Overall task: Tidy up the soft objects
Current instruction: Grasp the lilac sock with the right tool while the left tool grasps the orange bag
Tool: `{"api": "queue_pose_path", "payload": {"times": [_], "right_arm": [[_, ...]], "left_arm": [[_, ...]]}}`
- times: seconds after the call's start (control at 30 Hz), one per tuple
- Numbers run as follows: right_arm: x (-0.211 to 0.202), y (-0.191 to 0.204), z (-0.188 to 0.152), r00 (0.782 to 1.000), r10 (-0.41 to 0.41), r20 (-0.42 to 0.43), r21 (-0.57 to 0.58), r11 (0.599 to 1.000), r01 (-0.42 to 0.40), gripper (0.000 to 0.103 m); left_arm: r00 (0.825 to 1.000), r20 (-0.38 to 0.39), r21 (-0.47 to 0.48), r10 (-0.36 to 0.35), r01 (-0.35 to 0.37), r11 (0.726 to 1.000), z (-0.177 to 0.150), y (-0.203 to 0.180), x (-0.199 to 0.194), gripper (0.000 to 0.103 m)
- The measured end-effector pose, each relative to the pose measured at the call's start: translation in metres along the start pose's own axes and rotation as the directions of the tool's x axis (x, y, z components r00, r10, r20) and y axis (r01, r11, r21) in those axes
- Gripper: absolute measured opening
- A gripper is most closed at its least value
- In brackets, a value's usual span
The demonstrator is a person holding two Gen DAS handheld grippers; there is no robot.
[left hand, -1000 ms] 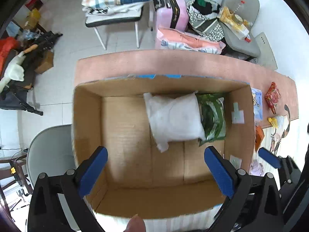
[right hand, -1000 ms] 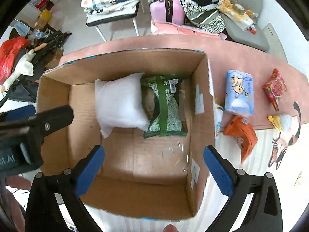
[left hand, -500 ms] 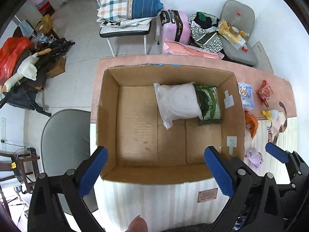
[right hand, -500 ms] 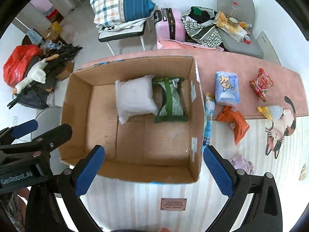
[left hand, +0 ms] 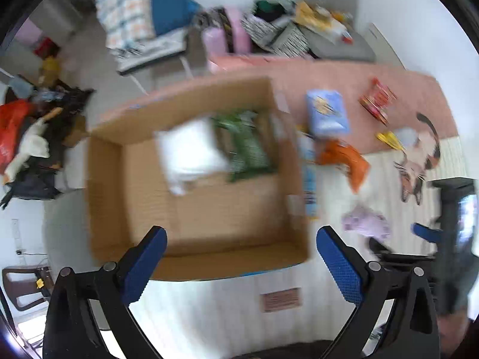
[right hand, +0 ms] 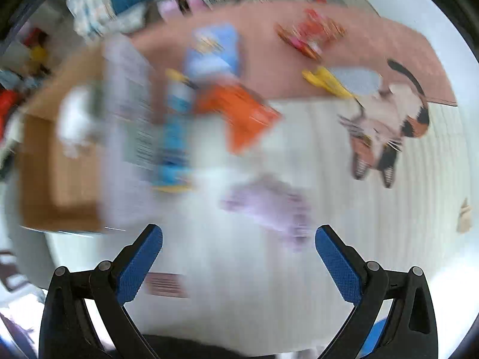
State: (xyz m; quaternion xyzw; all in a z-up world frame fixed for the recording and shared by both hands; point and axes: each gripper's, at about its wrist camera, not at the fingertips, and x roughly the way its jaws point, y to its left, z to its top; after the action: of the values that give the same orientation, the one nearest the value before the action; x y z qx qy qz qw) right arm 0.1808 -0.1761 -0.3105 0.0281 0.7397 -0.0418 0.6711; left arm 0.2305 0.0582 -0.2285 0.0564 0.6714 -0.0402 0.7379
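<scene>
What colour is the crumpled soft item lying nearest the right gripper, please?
Pale lilac, seen best in the right wrist view.

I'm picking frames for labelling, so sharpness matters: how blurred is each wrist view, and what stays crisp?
Left wrist view: moderate motion blur; the cardboard box, white pouch and green packet are soft but recognisable. Right wrist view: heavy smear on the left side, with the orange packet and purple cloth streaked. Both views: gripper fingers are crisp; fisheye bends the edges.
</scene>
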Motion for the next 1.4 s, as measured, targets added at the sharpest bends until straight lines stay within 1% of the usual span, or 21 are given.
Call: {"api": "queue_pose_path", "payload": {"times": [0.07, 0.13, 0.2, 0.23, 0.3, 0.37, 0.43, 0.53, 0.6, 0.63, 0.67, 0.73, 0.9, 0.93, 0.97, 1.0, 1.1, 1.3, 1.33, 1.37, 1.4], "right_arm": [[0.030, -0.010, 0.006, 0.999, -0.013, -0.049, -0.043, 0.999, 0.011, 0.100], [0.055, -0.012, 0.010, 0.996, -0.008, -0.088, -0.087, 0.996, 0.000, 0.095], [0.074, -0.010, 0.012, 0.994, -0.020, -0.111, -0.141, 0.990, 0.004, 0.083], [0.080, -0.009, 0.013, 0.993, -0.030, -0.118, -0.162, 0.987, 0.011, 0.070], [0.087, -0.015, 0.015, 0.992, -0.020, -0.126, -0.144, 0.990, 0.002, 0.057], [0.083, -0.041, 0.019, 0.994, 0.009, -0.109, -0.031, 0.999, -0.012, 0.048], [0.076, -0.075, 0.023, 0.996, 0.020, -0.083, 0.097, 0.995, -0.012, 0.048], [0.071, -0.138, 0.023, 0.994, 0.082, -0.069, 0.311, 0.949, -0.056, 0.048], [0.073, -0.166, 0.022, 0.985, 0.154, -0.082, 0.380, 0.918, -0.112, 0.051], [0.075, -0.178, 0.022, 0.973, 0.210, -0.098, 0.402, 0.902, -0.154, 0.054], [0.076, -0.186, 0.022, 0.962, 0.253, -0.103, 0.416, 0.890, -0.189, 0.062], [0.071, -0.195, 0.020, 0.952, 0.293, -0.090, 0.404, 0.884, -0.234, 0.074], [0.059, -0.198, 0.023, 0.956, 0.275, -0.106, 0.340, 0.913, -0.225, 0.076], [0.059, -0.199, 0.027, 0.956, 0.272, -0.109, 0.335, 0.916, -0.222, 0.076], [0.059, -0.199, 0.027, 0.957, 0.267, -0.112, 0.329, 0.919, -0.218, 0.076], [0.060, -0.198, 0.036, 0.957, 0.266, -0.116, 0.327, 0.920, -0.216, 0.076], [0.072, -0.197, 0.043, 0.957, 0.257, -0.138, 0.311, 0.928, -0.205, 0.076], [0.083, -0.188, 0.041, 0.955, 0.238, -0.176, 0.286, 0.941, -0.182, 0.075], [0.084, -0.187, 0.039, 0.956, 0.231, -0.181, 0.284, 0.943, -0.174, 0.072], [0.086, -0.185, 0.038, 0.959, 0.213, -0.186, 0.277, 0.948, -0.156, 0.055], [0.087, -0.178, 0.039, 0.964, 0.191, -0.185, 0.272, 0.953, -0.137, 0.050]], "left_arm": [[0.999, -0.046, 0.023, -0.002, 0.003, 1.000, 0.011, -0.031, 0.019, 0.102], [0.998, -0.065, 0.040, 0.011, -0.008, 0.999, 0.018, -0.053, 0.031, 0.102], [0.995, -0.095, 0.051, 0.025, -0.020, 0.998, 0.028, -0.074, 0.045, 0.102], [0.994, -0.104, 0.052, 0.029, -0.023, 0.998, 0.033, -0.082, 0.050, 0.102], [0.992, -0.124, 0.047, 0.027, -0.022, 0.999, 0.042, -0.094, 0.057, 0.102], [0.990, -0.137, 0.037, 0.015, -0.010, 0.999, 0.051, -0.104, 0.063, 0.102], [0.987, -0.158, 0.021, -0.021, 0.025, 0.999, 0.062, -0.114, 0.069, 0.102], [0.975, -0.203, -0.034, -0.084, 0.079, 0.996, 0.079, -0.124, 0.085, 0.102], [0.954, -0.260, -0.102, -0.151, 0.128, 0.986, 0.095, -0.130, 0.109, 0.102], [0.943, -0.284, -0.133, -0.174, 0.141, 0.981, 0.101, -0.132, 0.122, 0.102], [0.930, -0.311, -0.159, -0.194, 0.151, 0.976, 0.107, -0.134, 0.136, 0.102], [0.918, -0.351, -0.185, -0.185, 0.126, 0.975, 0.115, -0.137, 0.159, 0.092], [0.892, -0.441, -0.145, -0.102, 0.041, 0.989, 0.120, -0.148, 0.206, 0.075], [0.890, -0.448, -0.133, -0.087, 0.030, 0.991, 0.119, -0.150, 0.211, 0.074], [0.892, -0.446, -0.119, -0.071, 0.020, 0.993, 0.118, -0.152, 0.213, 0.073], [0.897, -0.438, -0.104, -0.053, 0.008, 0.995, 0.117, -0.154, 0.214, 0.067], [0.909, -0.415, -0.069, -0.032, 0.004, 0.998, 0.111, -0.160, 0.210, 0.063], [0.936, -0.352, 0.039, 0.017, -0.003, 0.999, 0.091, -0.180, 0.193, 0.048], [0.940, -0.341, 0.050, 0.020, -0.003, 0.999, 0.086, -0.183, 0.190, 0.045], [0.942, -0.336, 0.055, 0.023, -0.004, 0.998, 0.083, -0.184, 0.188, 0.044], [0.945, -0.327, 0.055, 0.016, 0.002, 0.998, 0.079, -0.185, 0.184, 0.041]]}}
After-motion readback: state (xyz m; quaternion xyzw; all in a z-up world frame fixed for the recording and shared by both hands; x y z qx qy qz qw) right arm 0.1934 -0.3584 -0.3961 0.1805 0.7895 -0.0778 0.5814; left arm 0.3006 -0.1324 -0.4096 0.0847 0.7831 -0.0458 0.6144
